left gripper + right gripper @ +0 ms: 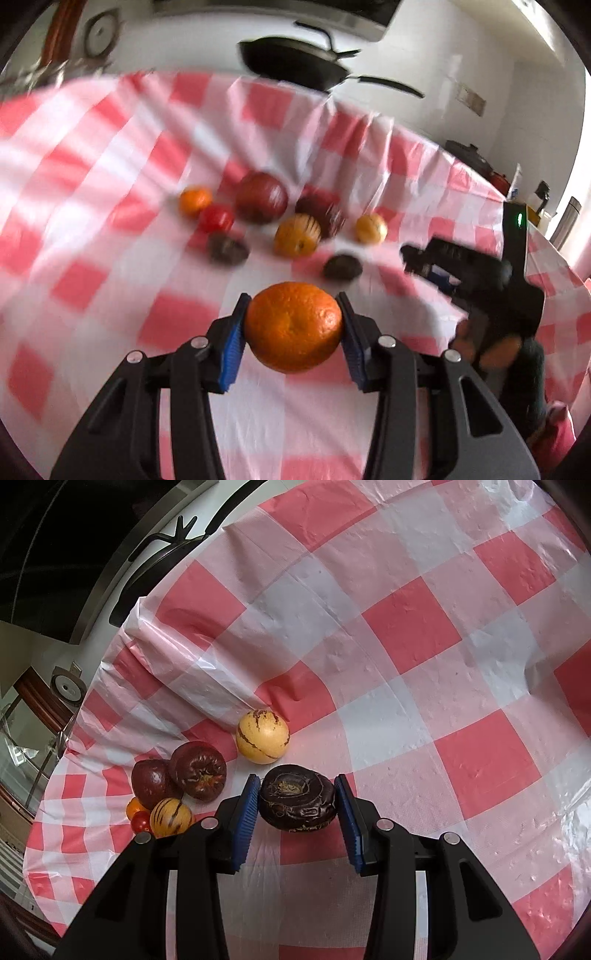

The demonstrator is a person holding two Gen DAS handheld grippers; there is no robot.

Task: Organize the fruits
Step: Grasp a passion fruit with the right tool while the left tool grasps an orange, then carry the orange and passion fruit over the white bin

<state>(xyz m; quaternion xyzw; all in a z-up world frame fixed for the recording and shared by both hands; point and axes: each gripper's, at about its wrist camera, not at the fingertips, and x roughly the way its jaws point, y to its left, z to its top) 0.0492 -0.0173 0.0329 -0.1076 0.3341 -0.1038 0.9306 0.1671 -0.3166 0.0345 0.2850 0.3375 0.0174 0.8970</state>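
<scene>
Above the checked cloth (406, 635), left gripper (293, 328) clasps an orange (293, 326), right gripper (297, 805) a dark fruit (297, 801).

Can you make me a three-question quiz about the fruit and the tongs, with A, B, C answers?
1. Where does the plain orange sit?
A. Between the left tongs
B. Inside the black pan
C. Under the tablecloth

2. What colour are the squares on the tablecloth?
A. Blue and yellow
B. Red and white
C. Green and black

3. What are the right tongs doing?
A. Standing wide open over nothing
B. Squeezing a yellow striped fruit
C. Shut on a dark wrinkled fruit

Answers:
1. A, the blue pads press on both sides of the orange.
2. B, the cloth shows red and white checks.
3. C, the dark fruit sits gripped between the pads, while the yellow striped fruit lies free behind.
</scene>
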